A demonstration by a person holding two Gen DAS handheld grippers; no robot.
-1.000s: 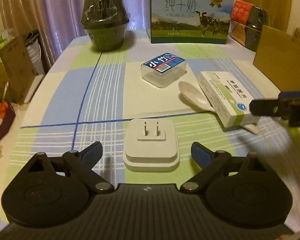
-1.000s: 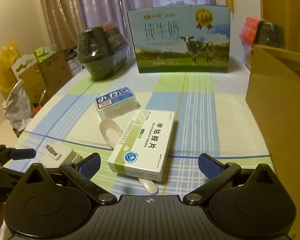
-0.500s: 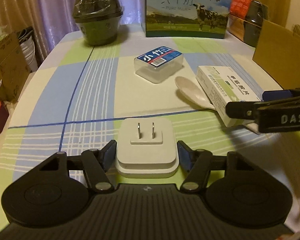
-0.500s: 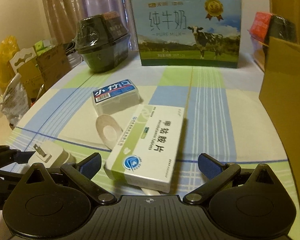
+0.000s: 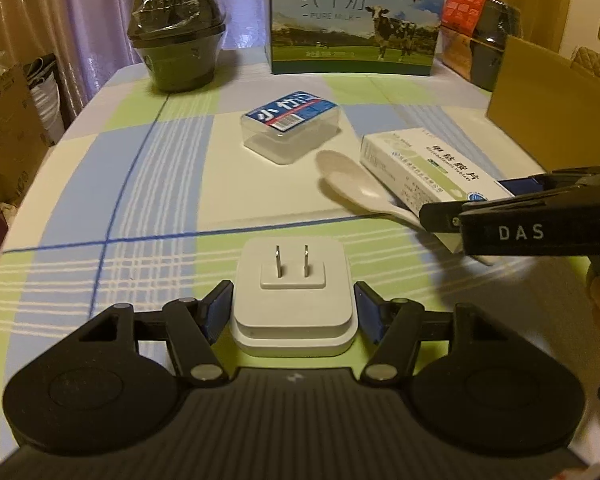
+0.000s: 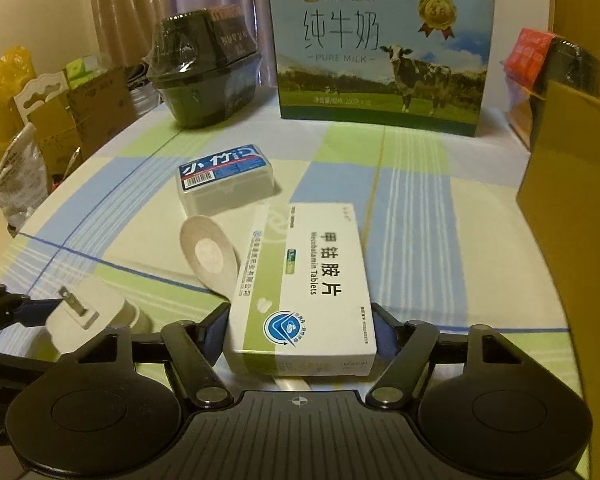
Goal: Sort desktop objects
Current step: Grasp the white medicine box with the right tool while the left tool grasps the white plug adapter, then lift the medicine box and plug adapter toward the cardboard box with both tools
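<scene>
milk carton (image 6: 380,56) "PURE MILK", medicine box (image 6: 312,288) "Mecobalamin Tablets", right tongs (image 5: 500,216) "DAS"

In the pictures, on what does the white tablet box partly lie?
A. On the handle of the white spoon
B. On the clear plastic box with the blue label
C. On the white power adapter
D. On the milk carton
A: the tablet box covers the handle of the white spoon, whose bowl sticks out at the box's left side, and the right gripper closes on the box's sides.

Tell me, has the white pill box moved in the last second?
Yes. In the right wrist view the pill box has turned straighter, its near end now between the right gripper, while the spoon beside it stays put.
</scene>
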